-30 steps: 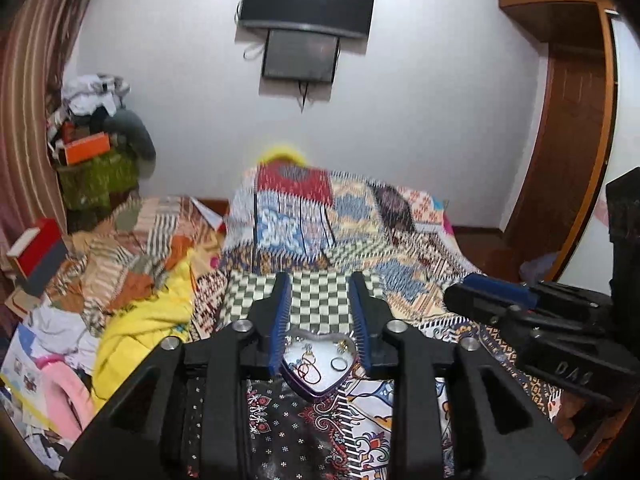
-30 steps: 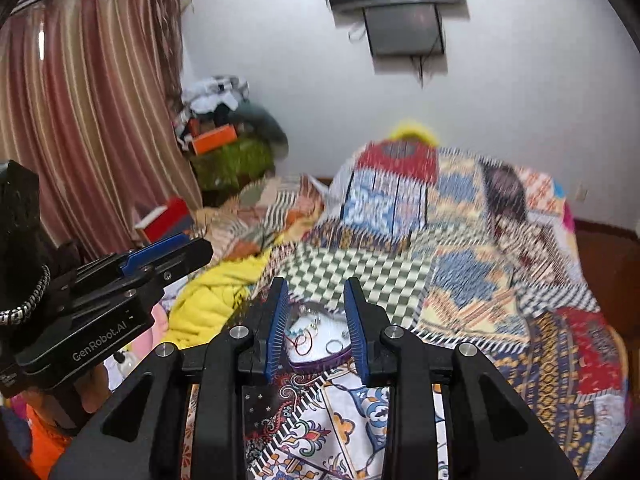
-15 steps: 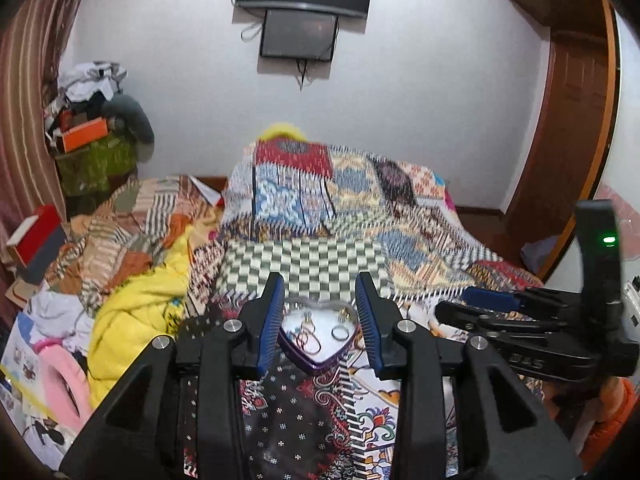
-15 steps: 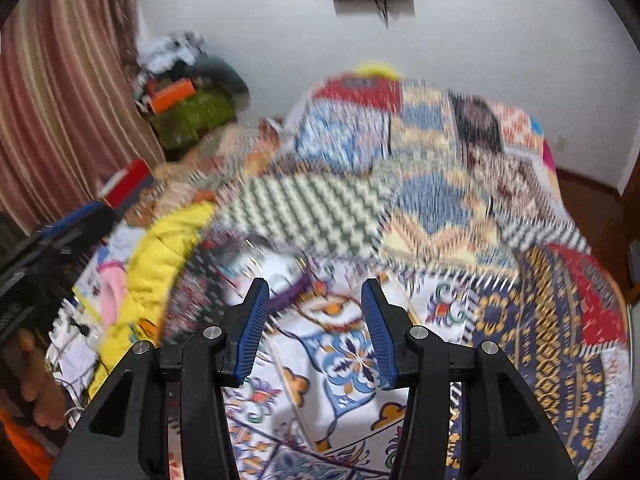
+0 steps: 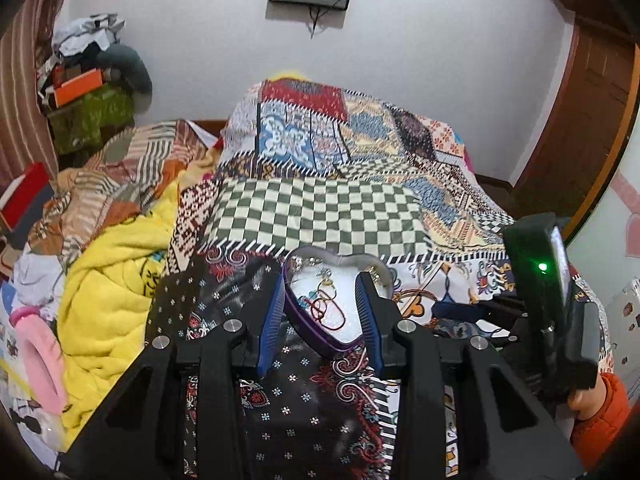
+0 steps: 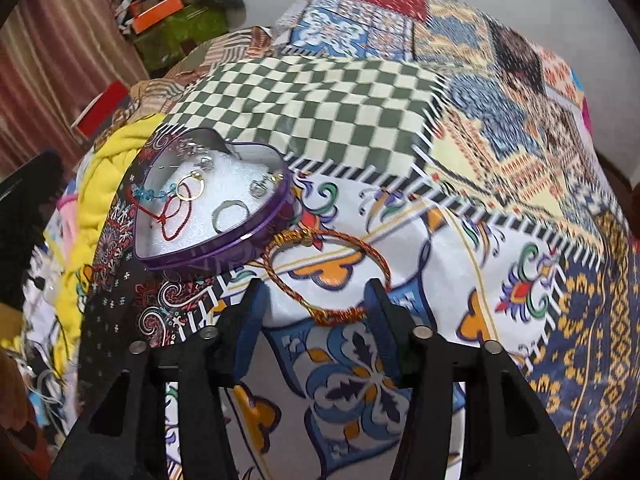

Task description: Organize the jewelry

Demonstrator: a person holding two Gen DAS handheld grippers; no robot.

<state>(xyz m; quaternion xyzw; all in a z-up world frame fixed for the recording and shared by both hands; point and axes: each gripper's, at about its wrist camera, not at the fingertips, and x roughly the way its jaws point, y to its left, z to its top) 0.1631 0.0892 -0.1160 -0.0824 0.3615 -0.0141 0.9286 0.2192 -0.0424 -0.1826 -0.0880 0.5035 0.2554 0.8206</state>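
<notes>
A purple heart-shaped tin [image 5: 320, 345] [image 6: 256, 233] with a white lining lies open on the patchwork quilt. It holds a silver ring [image 6: 230, 216], a gold ring [image 6: 191, 187], a red cord [image 6: 176, 218] and blue beads. My left gripper [image 5: 322, 312] hangs just above the tin's near point, open and holding nothing. A red-and-gold thread bracelet [image 6: 340, 316] lies on the quilt right of the tin. My right gripper [image 6: 316, 308] points steeply down over it. Its jaws are opening, and the bracelet's near end lies between the fingertips, not pinched.
The quilt [image 6: 500, 208] covers the whole bed. A yellow blanket [image 5: 108, 280] and piled clothes lie on the left. A hand in an orange sleeve [image 5: 600, 404] holds the right tool beside the tin. A wooden door [image 5: 592, 92] is at the right.
Both grippers have dropped toward the bed. The right one tipped downward and its jaws widened; the bracelet now shows between its fingers. The tin looms larger under the left gripper.
</notes>
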